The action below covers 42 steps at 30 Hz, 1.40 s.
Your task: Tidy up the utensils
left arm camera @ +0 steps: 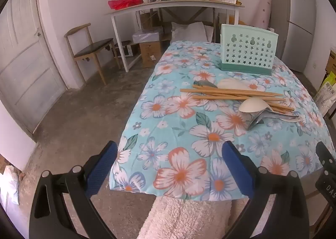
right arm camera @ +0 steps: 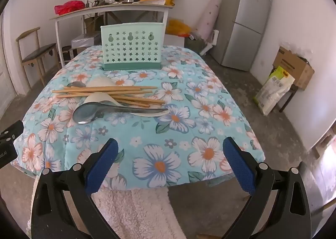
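A pile of utensils lies mid-table: several wooden chopsticks, white ceramic spoons and a grey metal spoon. A mint-green utensil holder with star holes stands upright behind the pile. My left gripper is open and empty above the table's near left edge. My right gripper is open and empty above the near edge, short of the pile. Each gripper's body shows at the edge of the other's view.
The table wears a blue floral cloth. A fluffy pink cover is below the near edge. Behind stand a cluttered white table, a wooden chair, a fridge, boxes and a bag.
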Available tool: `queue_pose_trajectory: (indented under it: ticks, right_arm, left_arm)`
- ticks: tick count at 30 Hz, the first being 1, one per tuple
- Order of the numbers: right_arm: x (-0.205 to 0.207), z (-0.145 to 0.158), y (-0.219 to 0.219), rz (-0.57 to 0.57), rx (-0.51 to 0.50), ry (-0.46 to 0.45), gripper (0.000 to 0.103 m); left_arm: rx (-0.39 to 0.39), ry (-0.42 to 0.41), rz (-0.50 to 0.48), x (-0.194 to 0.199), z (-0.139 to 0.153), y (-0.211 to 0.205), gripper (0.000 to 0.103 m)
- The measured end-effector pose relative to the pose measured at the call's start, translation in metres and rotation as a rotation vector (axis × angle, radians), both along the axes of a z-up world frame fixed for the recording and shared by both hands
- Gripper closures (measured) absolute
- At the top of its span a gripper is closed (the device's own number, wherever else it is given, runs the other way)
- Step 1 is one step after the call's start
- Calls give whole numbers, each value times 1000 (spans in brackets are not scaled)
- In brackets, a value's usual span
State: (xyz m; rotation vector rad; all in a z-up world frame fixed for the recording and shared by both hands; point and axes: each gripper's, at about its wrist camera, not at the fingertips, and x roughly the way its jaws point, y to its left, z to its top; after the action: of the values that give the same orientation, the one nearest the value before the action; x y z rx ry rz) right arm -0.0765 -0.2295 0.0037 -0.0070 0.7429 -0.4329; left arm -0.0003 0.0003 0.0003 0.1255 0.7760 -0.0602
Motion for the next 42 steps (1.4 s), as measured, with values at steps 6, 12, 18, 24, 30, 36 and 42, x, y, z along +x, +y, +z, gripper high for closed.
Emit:
queue_pose_trajectory:
  ticks: [6,12,18,24,30,36,42]
  right_arm:
    - [2,0,-1,-6,4,1,8]
    - [1,1,1,1,-2,-4,8]
    - [1,2,1,1,-2,-6,8]
    - [1,1,2,1,-4,-5,8]
    - [1,2,2,1,-5,-5,8]
    - [1,2,3,1,-8,-5,8]
    - [1,3,4,0,-10,-4,8]
  left_arm:
    - [8,-13,-11,-4,1,-3,6]
    - [0,-5,-3,1,1,1,6]
    - [-2,-7,-1,1,3,1,6]
    - [-3,-5,-3,2,4,6,6]
    - [-2,-6,-2,2,3,6,6]
    - [-1,-7,-3,2,3,7,6]
    - [-3,-6,0,3,3,10,6]
